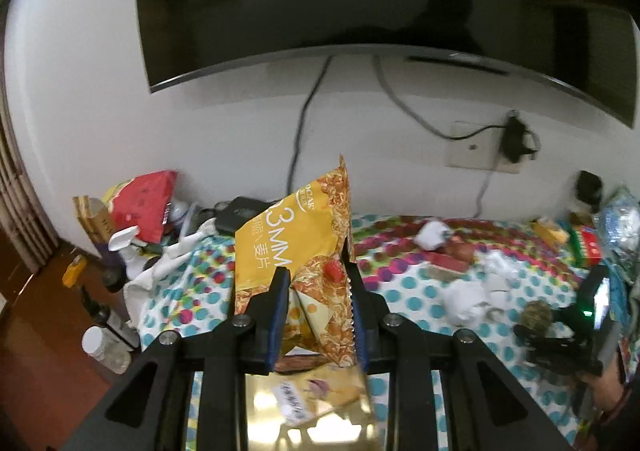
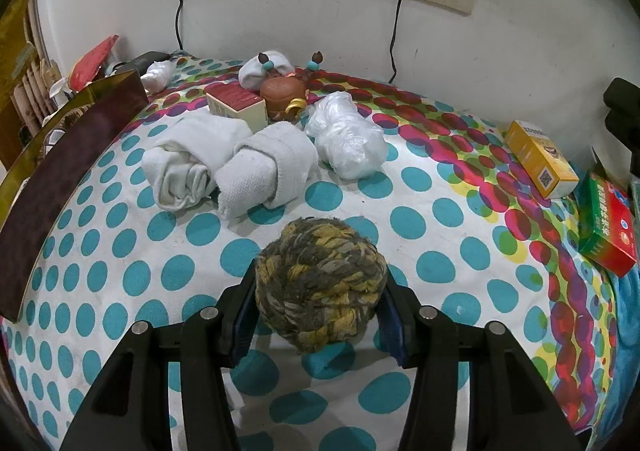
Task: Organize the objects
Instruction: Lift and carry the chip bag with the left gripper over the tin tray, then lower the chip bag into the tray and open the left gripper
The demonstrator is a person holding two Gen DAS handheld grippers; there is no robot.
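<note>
Two handheld tools are at work over a desk [image 2: 120, 251] covered by a cloth of teal, red and yellow dots. The left tool [image 1: 318, 303] angles downward, and its blue-padded fingers [image 1: 280, 315] are pinched tight on the crumpled lower part of a yellow snack bag [image 1: 296, 247]. The bag stands up between the fingers, lifted clear of the cloth, its torn top pointing at a dark wall-mounted television [image 1: 360, 3]. Below the bag lies a shiny gold box [image 1: 308, 411], partly blocked by the tool's black frame.

The right tool [image 2: 318, 311] tilts more steeply down. Its fingers are partly apart and press on both sides of a braided rope ball [image 2: 320, 283] of yellow and grey, held just above the dotted cloth. From the left camera, this tool shows at the far right edge, blurred, with part of a hand [image 1: 608, 399] behind it cut off by the frame.

Beyond the ball lie two rolled white towels [image 2: 236, 167], touching each other, with a crumpled clear plastic bag [image 2: 348, 135] just beside them. Behind those sit a small red-topped carton [image 2: 236, 103] and a brown toy figure [image 2: 284, 91]; its details are hard to make out. A yellow box [image 2: 540, 159] and a green and red box [image 2: 608, 227] rest near the right edge. A dark purple panel [image 2: 60, 179] with a gold rim rises at the left, its lower part out of view.
</note>
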